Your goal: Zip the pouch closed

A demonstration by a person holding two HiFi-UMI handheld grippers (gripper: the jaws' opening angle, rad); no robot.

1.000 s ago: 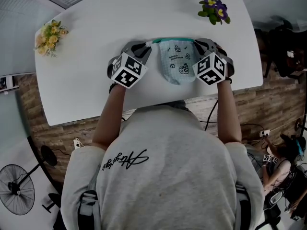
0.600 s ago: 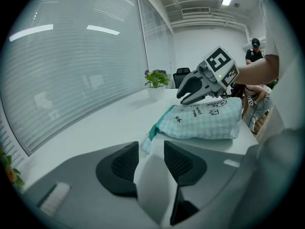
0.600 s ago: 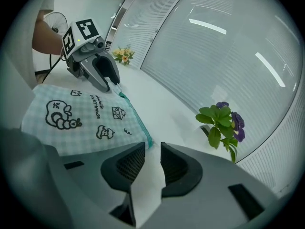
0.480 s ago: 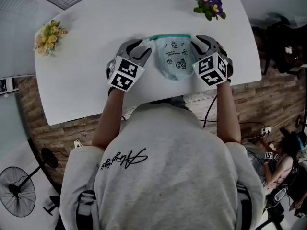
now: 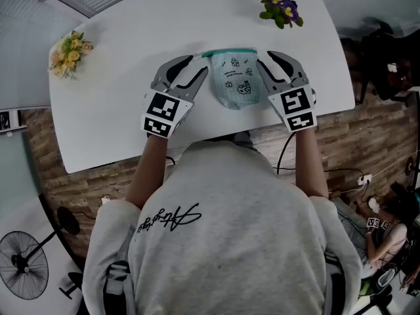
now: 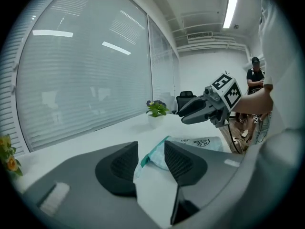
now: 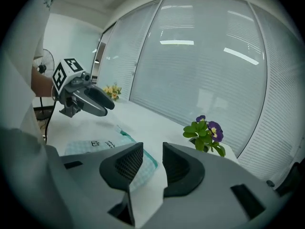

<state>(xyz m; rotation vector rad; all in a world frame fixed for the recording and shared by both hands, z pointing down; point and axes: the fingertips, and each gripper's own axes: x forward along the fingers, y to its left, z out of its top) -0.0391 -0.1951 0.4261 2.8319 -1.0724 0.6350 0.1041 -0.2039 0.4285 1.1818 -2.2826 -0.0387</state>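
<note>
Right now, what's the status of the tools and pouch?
Left tool, right tool: jaws just been opening, both empty. Pouch flat on table between them. Purple flowers, yellow flowers well clear.

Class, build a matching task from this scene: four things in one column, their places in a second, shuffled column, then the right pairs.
Things:
1. pouch
2. yellow flowers
3. purple flowers
4. fan

Places:
A. far right corner of the table
B. on the floor
C. middle of the table
D. left end of the table

Pairs: 1-C, 2-D, 3-A, 4-B
</note>
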